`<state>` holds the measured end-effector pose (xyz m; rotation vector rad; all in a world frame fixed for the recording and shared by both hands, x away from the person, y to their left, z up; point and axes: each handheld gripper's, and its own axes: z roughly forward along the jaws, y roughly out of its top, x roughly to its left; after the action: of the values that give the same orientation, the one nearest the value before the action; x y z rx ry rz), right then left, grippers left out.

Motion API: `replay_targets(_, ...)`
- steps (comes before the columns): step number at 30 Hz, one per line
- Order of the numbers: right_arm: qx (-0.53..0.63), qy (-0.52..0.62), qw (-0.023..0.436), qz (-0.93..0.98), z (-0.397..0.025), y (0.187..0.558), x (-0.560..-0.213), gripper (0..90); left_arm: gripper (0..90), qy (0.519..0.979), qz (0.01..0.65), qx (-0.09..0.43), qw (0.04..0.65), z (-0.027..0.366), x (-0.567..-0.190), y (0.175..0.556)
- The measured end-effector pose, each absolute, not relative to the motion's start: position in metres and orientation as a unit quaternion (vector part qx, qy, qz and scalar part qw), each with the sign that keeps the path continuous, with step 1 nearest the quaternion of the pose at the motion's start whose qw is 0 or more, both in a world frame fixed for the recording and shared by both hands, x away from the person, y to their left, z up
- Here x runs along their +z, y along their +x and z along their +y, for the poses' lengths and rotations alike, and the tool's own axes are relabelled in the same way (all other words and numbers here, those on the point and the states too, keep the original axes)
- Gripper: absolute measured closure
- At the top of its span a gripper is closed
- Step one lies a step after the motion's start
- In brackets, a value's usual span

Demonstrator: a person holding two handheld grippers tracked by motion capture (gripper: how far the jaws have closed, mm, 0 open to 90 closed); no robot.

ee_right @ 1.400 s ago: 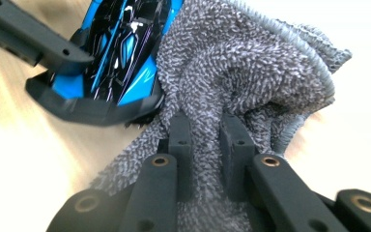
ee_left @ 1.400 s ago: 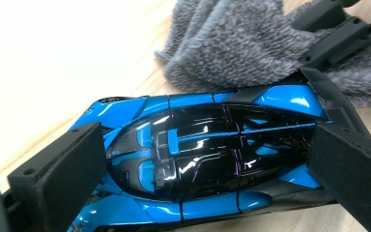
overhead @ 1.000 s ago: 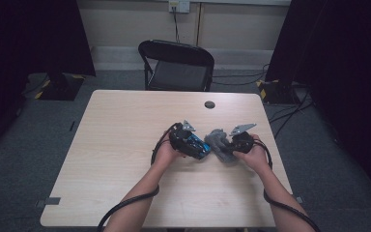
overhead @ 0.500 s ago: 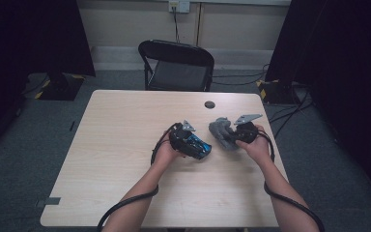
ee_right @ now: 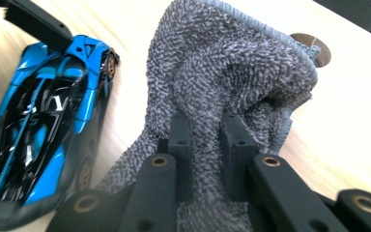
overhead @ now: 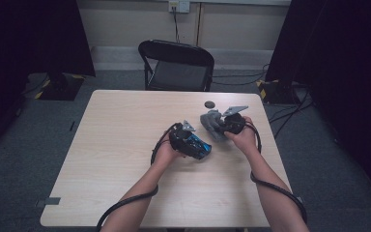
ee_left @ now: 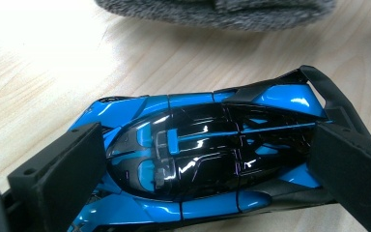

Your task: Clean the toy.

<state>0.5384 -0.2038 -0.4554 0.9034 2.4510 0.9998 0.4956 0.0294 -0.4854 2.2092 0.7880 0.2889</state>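
Here my left hand-held gripper (ee_left: 198, 164) has its jaws spread wide around the blue toy car (ee_left: 207, 159), one pressed on each end, the car lying on the counter (overhead: 116, 145). My right hand-held gripper (ee_right: 206, 145) is pinched nearly together on the grey cloth (ee_right: 227, 72), bunched just beside the car.

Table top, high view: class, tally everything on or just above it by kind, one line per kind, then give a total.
Toy cars: 1, the blue and black toy car
Cloths: 1, the grey cloth
Grippers: 2, the left gripper and the right gripper
Small dark round discs: 1, the disc
Total: 5
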Motion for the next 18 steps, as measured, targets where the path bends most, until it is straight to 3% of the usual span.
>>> replay_targets(18, 0.349, 0.303, 0.161, 0.872, -0.162, 0.557, -0.475, 77.9, 0.0, 0.861, 0.306, 0.115, 0.39, 0.031, -0.487, 0.495)
